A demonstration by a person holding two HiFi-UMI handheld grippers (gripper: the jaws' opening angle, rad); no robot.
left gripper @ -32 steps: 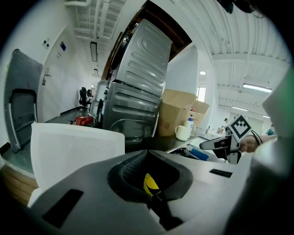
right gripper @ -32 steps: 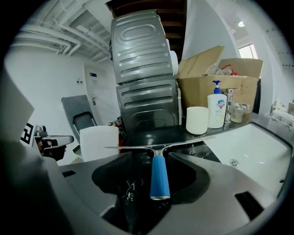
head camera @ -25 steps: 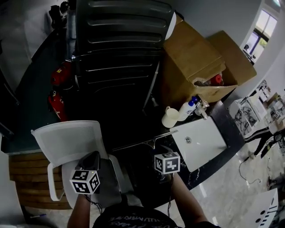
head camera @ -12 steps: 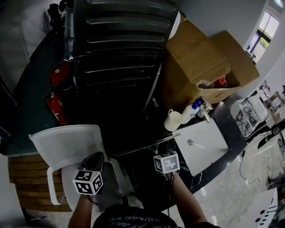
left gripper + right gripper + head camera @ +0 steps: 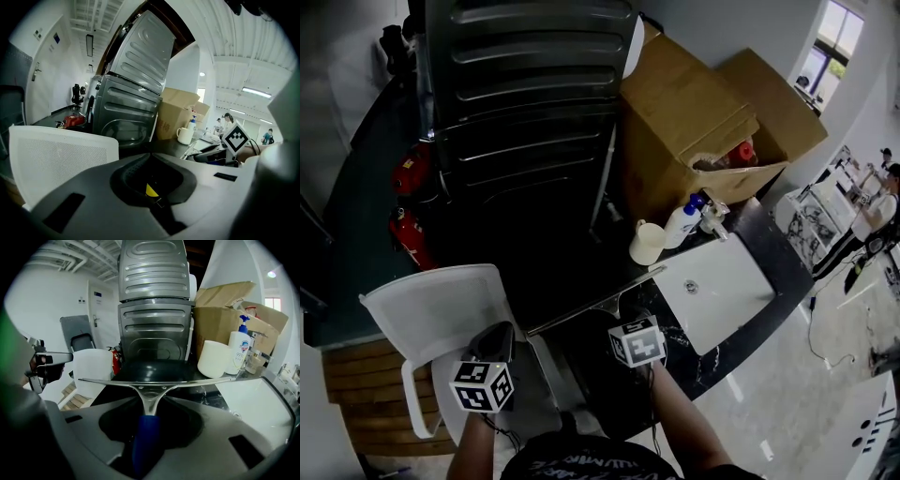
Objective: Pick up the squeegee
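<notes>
The squeegee (image 5: 154, 382) has a long metal blade and a blue handle (image 5: 146, 437). It lies over the dark countertop (image 5: 572, 272), with the blade (image 5: 581, 309) running slantwise in the head view. My right gripper (image 5: 150, 404) sits around the blue handle, and its jaws are closing and pinch the handle from both sides. In the head view the right gripper (image 5: 623, 314) is just behind the blade. My left gripper (image 5: 495, 336) hangs over the white chair (image 5: 441, 305), shut and holding nothing; in its own view the left gripper (image 5: 150, 157) points toward the counter.
A white mug (image 5: 213, 358) and a pump bottle (image 5: 240, 350) stand behind the blade's right end. A white sink (image 5: 722, 291) lies to the right, with cardboard boxes (image 5: 684, 112) behind it. A tall grey ribbed cabinet (image 5: 525, 103) fills the back. Red extinguishers (image 5: 405, 234) stand at the left.
The head view has swung a little. The right gripper has rolled slightly and the blade now lies at a steeper slant. The left gripper has stayed over the chair.
</notes>
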